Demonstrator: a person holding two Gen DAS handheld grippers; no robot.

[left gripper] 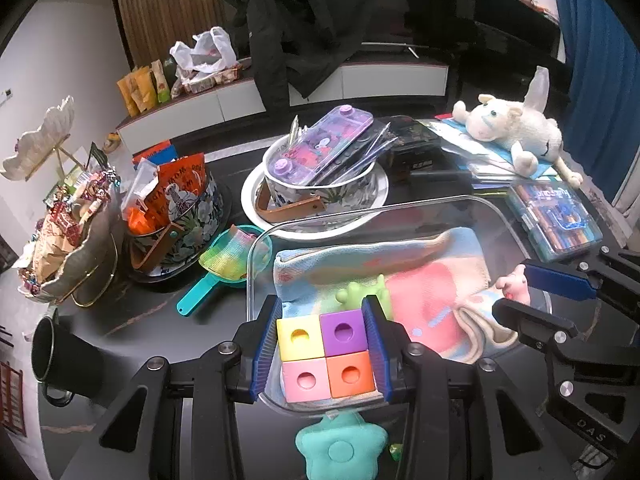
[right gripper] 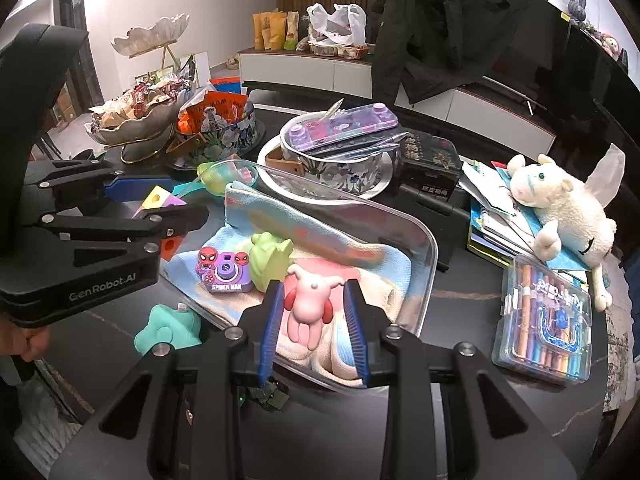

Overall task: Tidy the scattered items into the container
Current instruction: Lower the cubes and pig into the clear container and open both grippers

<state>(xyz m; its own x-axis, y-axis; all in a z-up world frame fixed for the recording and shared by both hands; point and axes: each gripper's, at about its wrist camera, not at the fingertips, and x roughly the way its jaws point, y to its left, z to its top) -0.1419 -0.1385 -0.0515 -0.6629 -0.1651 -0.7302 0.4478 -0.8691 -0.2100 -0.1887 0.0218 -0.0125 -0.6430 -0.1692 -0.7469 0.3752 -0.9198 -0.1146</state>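
Clear plastic makes the tray (right gripper: 428, 240) a good catch-all: its low walls let both grippers come in from the near edge, and a pastel towel (right gripper: 360, 256) lining it cushions whatever is set down. The left gripper (left gripper: 326, 354) has its jaws pressed on the sides of a four-colour cube block (left gripper: 326, 356), held over the tray's near rim, probably so it can be lowered onto the towel beside the green toy (left gripper: 362, 292). The right gripper (right gripper: 314, 328) hangs over the tray too, jaws spread on either side of a pink figure (right gripper: 308, 304) that seems to lie on the towel; no pad clearly touches it, so I judge it let go rather than gripped. A small purple camera (right gripper: 225, 274) sits on the towel just left of the green toy. Outside the tray, a teal star (left gripper: 340, 450) lies on the dark table (right gripper: 460, 320) against the near wall, and a crayon box (right gripper: 544, 324) rests well to the right.
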